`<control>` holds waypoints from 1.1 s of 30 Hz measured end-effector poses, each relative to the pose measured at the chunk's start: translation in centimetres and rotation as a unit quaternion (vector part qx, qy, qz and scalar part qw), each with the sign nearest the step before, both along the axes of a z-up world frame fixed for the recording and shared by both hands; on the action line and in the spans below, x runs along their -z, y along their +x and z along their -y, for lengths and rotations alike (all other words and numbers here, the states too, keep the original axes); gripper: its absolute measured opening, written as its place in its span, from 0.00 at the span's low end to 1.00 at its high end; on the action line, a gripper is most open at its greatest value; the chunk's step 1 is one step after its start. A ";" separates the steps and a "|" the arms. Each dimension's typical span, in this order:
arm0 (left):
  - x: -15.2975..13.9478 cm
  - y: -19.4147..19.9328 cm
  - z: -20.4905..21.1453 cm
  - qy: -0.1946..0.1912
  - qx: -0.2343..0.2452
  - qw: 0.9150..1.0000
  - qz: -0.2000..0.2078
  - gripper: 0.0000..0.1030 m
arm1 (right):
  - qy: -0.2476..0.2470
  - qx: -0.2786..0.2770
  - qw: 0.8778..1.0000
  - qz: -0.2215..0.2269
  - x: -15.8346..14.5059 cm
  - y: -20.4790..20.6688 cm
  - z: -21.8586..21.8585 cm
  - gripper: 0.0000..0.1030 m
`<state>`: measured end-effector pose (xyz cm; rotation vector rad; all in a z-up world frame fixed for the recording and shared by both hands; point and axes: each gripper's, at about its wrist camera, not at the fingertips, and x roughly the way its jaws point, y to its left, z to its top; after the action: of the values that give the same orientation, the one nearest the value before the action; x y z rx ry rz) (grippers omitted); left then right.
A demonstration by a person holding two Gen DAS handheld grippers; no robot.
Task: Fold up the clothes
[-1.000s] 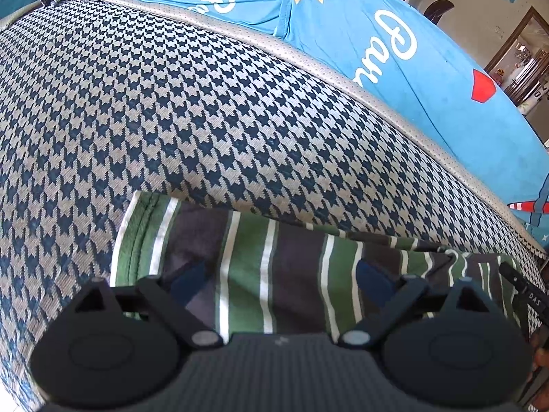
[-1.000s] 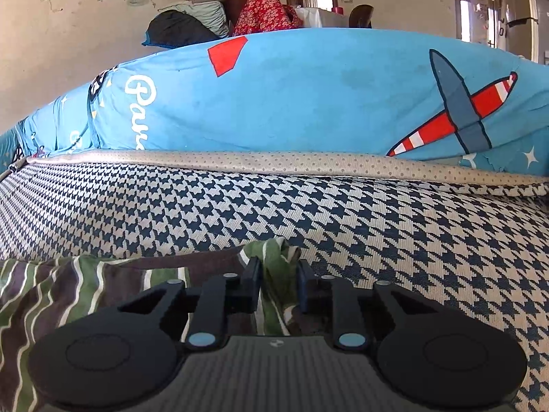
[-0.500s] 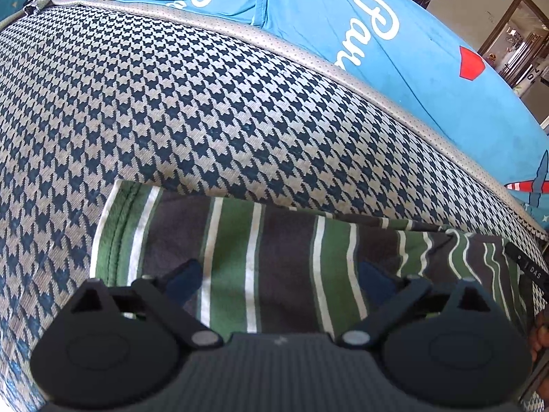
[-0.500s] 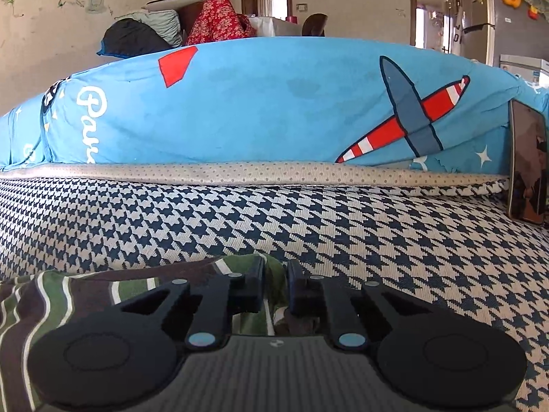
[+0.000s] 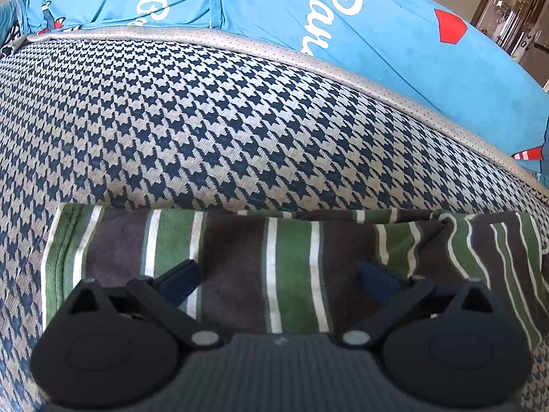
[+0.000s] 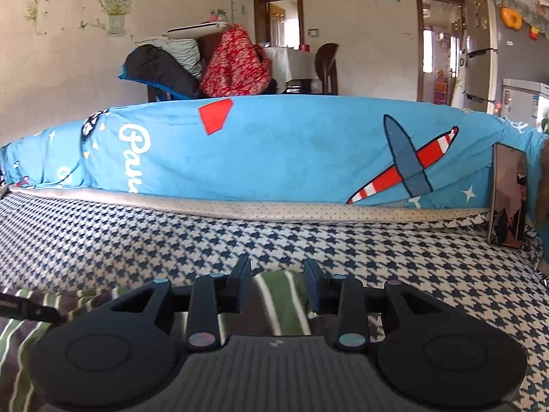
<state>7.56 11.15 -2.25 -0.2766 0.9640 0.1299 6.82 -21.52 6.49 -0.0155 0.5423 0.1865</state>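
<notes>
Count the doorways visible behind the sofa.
2. One doorway stands above the piled bedding; the second doorway is further right, beside the fridge. More may be hidden.

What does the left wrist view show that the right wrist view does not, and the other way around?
Only the left wrist view shows the left gripper, open wide above the striped garment, and that garment's left hem. Only the right wrist view shows the right gripper, its jaws having just been opening with a striped fold between them, a phone leaning on the cushion, and the room with doorways and a fridge. Both show the garment, the houndstooth cover and the blue cushion.
</notes>
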 end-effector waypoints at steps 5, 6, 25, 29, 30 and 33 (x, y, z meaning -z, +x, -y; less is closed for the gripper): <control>0.4 1.1 0.5 0.026 0.002 1.000 0.005 1.00 | 0.041 -0.016 0.997 -0.057 0.8 -1.7 1.2 0.32; 0.5 1.3 0.5 0.031 0.002 1.000 0.005 1.00 | 0.057 -0.011 0.996 -0.072 1.1 -1.9 1.7 0.32; -2.1 -2.6 4.5 -0.010 0.096 0.995 0.031 1.00 | 0.031 0.075 0.990 -0.118 3.1 -1.1 4.3 0.37; -1.7 -4.5 7.3 -0.001 0.140 0.990 0.027 1.00 | 0.039 0.092 0.990 -0.103 2.6 -2.1 4.2 0.37; -1.6 -4.8 7.5 -0.005 0.144 0.989 0.027 1.00 | 0.043 0.086 0.991 -0.092 2.3 -2.6 4.0 0.37; -1.3 -6.0 8.1 -0.007 0.146 0.989 0.025 1.00 | 0.055 0.054 0.995 -0.069 1.5 -4.0 2.9 0.37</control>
<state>1.58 3.08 -0.95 -0.1491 0.9452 -0.1520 2.86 -24.45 5.00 0.1340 0.6675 0.1111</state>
